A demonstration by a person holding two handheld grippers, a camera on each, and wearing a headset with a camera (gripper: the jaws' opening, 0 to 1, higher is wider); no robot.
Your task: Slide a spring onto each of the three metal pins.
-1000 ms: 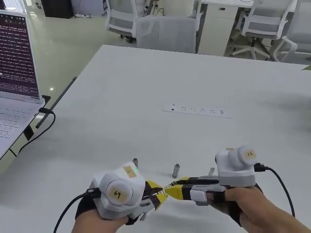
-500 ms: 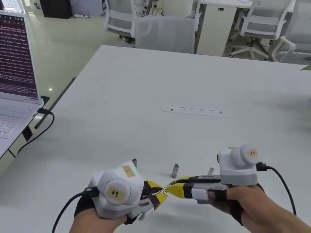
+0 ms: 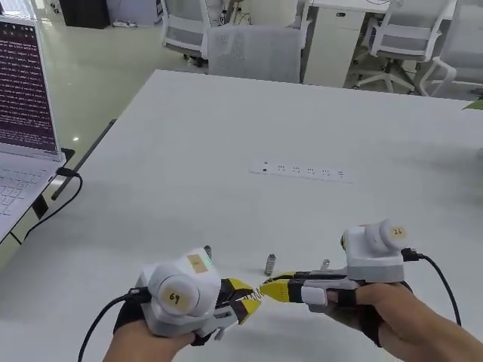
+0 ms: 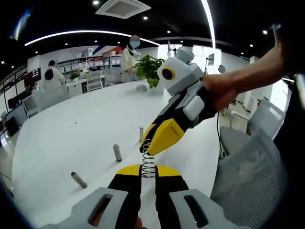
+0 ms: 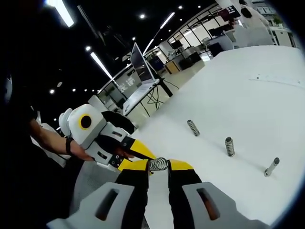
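Observation:
A small coil spring [image 3: 257, 292] hangs just above the white table [image 3: 226, 136], gripped at both ends. My left gripper [image 3: 249, 296] is shut on one end, seen between its yellow tips [image 4: 148, 170]. My right gripper [image 3: 270, 291] is shut on the other end [image 5: 158, 165] and reaches into the left gripper view [image 4: 151, 143] from the upper right. Behind them stand three pins: one wearing a spring [image 3: 270, 264], a bare pin [image 3: 325, 265] to its right, and one by the left gripper [image 3: 207, 251] that carries a spring in the right gripper view [image 5: 193, 127].
A white power strip [image 3: 296, 170] lies mid-table beyond the pins. An open laptop [image 3: 23, 113] and a black cable [image 3: 56, 200] sit off the left edge. Office chairs [image 3: 256, 49] stand past the far edge.
Both grippers stay shut on the same spring. The right hand has drifted slightly to the right, and the head view has shifted a little.

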